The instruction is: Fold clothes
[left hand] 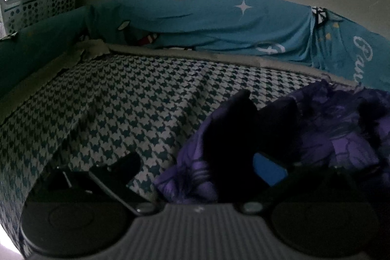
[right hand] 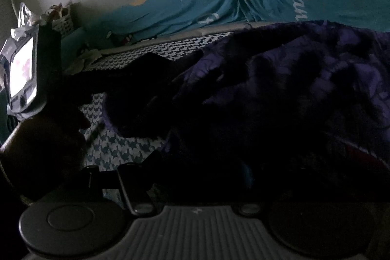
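On the houndstooth bed cover [left hand: 117,99] | purple garment [left hand: 329,133] lies crumpled, no fold visible yet | left gripper [left hand: 195,150] spread wide, gripping nothing | right gripper [right hand: 195,174] buried in cloth, grip unclear | most folding remains

A garment [left hand: 316,128] is spread on the bed [left hand: 121,94], right of the left gripper [left hand: 195,162]. A basket [left hand: 39,6] is set far behind, to the left.

garment [left hand: 316,128] purple print | bedsheet [left hand: 121,94] teal-white houndstooth | cloth [left hand: 219,18] blue, white star
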Demonstrator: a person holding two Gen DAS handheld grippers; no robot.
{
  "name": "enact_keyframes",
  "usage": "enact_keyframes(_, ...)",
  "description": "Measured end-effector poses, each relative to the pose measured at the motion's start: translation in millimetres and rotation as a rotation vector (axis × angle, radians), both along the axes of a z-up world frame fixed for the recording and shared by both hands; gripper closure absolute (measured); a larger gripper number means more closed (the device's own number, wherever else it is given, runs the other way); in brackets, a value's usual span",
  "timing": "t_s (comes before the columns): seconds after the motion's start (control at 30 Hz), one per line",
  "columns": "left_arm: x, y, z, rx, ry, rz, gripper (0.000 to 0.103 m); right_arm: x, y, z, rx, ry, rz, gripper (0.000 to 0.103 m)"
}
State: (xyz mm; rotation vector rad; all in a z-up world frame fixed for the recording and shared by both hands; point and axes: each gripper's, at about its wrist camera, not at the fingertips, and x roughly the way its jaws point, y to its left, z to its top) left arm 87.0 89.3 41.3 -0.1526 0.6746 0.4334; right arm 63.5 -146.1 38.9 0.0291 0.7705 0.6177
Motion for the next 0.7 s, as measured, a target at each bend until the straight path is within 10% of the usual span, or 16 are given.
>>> enact_keyframes(0.7, -6.7, 18.2, -7.1, -0.071, 0.009, 0.051, 0.046, 11.4, -25.5, -11.4, -0.037, 0.077, -0.194, 0.035)
